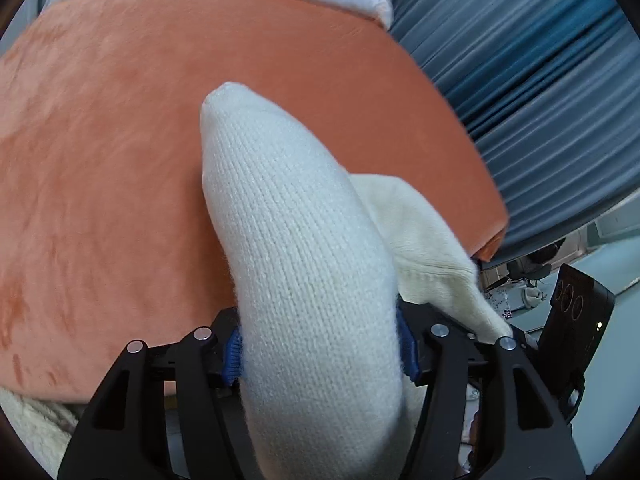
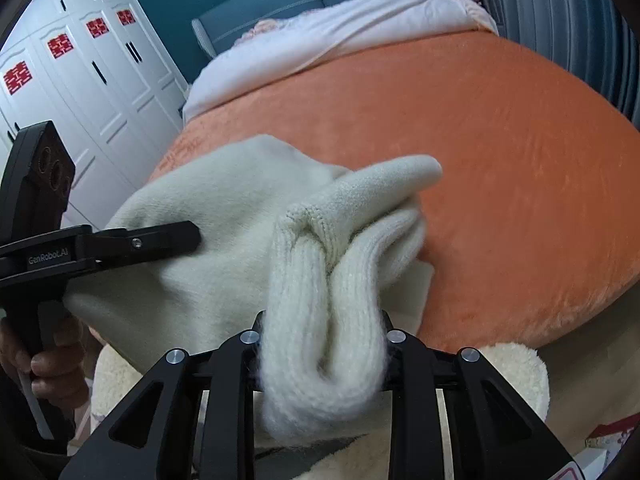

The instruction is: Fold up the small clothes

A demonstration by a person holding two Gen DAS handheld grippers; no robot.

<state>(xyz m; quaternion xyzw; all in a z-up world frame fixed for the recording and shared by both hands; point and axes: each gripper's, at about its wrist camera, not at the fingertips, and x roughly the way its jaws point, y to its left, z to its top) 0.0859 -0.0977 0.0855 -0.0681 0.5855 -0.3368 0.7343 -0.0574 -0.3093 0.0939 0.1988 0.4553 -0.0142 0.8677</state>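
Note:
A cream knitted garment [image 1: 300,248] hangs between both grippers over the near edge of an orange bed cover [image 1: 120,140]. My left gripper [image 1: 320,350] is shut on a thick fold of it, which bulges forward over the blue pads [image 1: 233,356]. In the right wrist view my right gripper [image 2: 322,354] is shut on a bunched ribbed part of the same garment [image 2: 320,280]. The rest of the garment [image 2: 208,216] spreads left to the left gripper [image 2: 160,240], seen from the side with a hand on its handle.
The orange bed cover [image 2: 500,160] fills the area ahead, with white bedding [image 2: 340,36] at its far end. Blue-grey curtains [image 1: 540,80] hang to the right. White wardrobe doors [image 2: 80,72] stand to the left. A fluffy cream rug [image 2: 516,376] lies below the bed edge.

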